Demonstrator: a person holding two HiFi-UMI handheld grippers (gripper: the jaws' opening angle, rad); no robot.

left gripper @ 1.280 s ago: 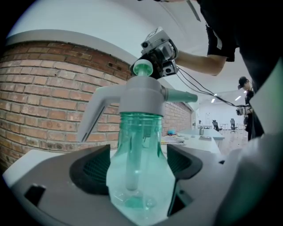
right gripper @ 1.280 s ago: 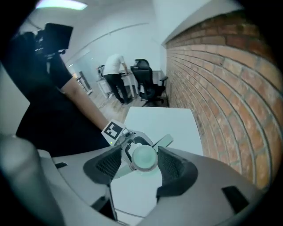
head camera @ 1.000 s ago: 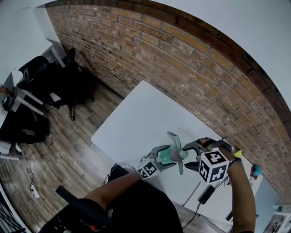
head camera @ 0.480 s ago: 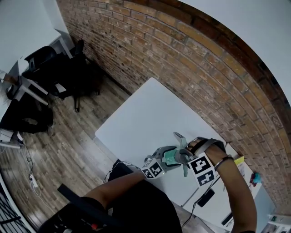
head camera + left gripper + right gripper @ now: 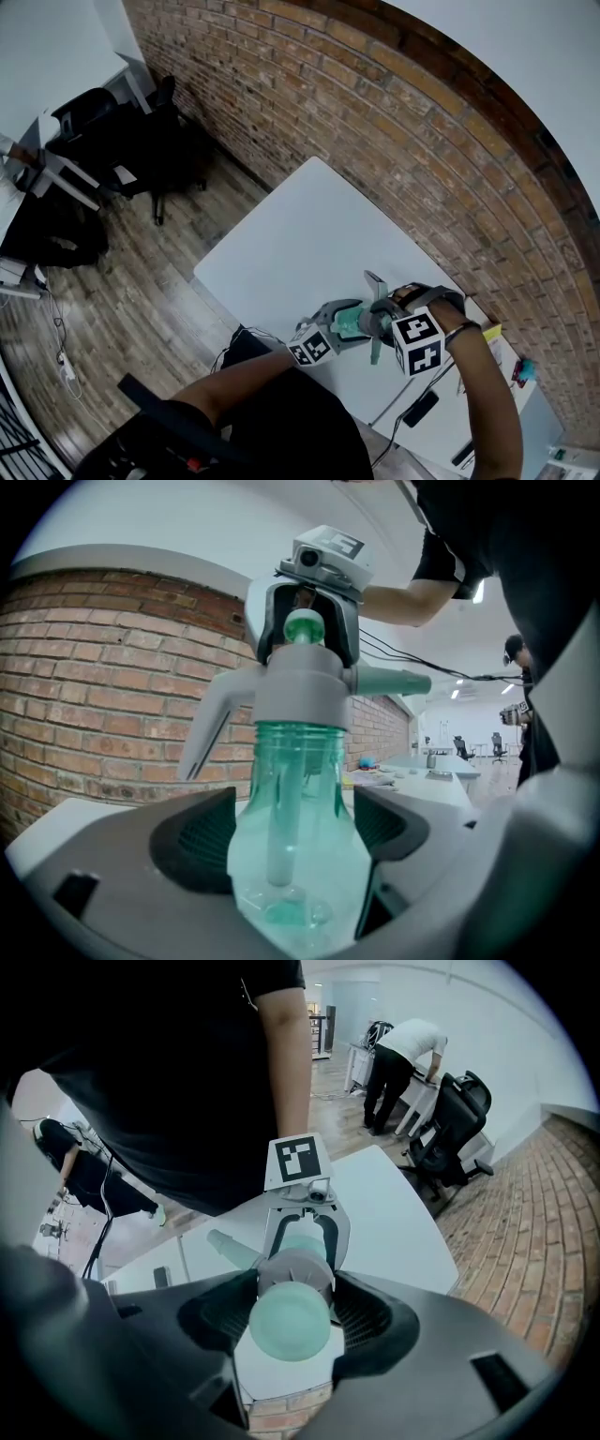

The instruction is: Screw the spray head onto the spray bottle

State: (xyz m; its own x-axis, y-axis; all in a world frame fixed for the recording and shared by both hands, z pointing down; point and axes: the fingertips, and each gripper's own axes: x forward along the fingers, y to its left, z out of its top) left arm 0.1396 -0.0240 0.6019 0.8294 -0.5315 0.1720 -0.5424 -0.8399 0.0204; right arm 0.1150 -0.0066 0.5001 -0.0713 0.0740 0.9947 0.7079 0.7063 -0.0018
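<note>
The spray bottle [image 5: 300, 846] is of clear green plastic, and a thin tube stands inside it. It stands upright in the air, above the near part of the white table [image 5: 281, 234], and does not touch the table top. The grey spray head [image 5: 302, 694] sits on its neck, with the trigger hanging to one side and the nozzle pointing to the other.

The left gripper [image 5: 339, 321] comes from the side, and its two pads press on the body of the bottle, one on each side. The right gripper [image 5: 382, 317] comes from above and points down. In the right gripper view its pads lie against the round grey collar of the spray head, so it pinches the head, and the pale green cap [image 5: 289, 1321] on top of the head shows between them.

The table top is plain and white and mostly bare. Near its far right corner lie a small yellow thing [image 5: 490, 330] and a small teal thing [image 5: 523, 367]; I cannot tell what they are. One long side of the table runs close along a red brick wall [image 5: 375, 103]. The floor [image 5: 122, 300] is of grey-brown wooden planks. At the far left stand black office chairs [image 5: 103, 131] beside a white desk [image 5: 56, 183]. In the right gripper view another person [image 5: 403, 1049] bends over a desk in the background.
</note>
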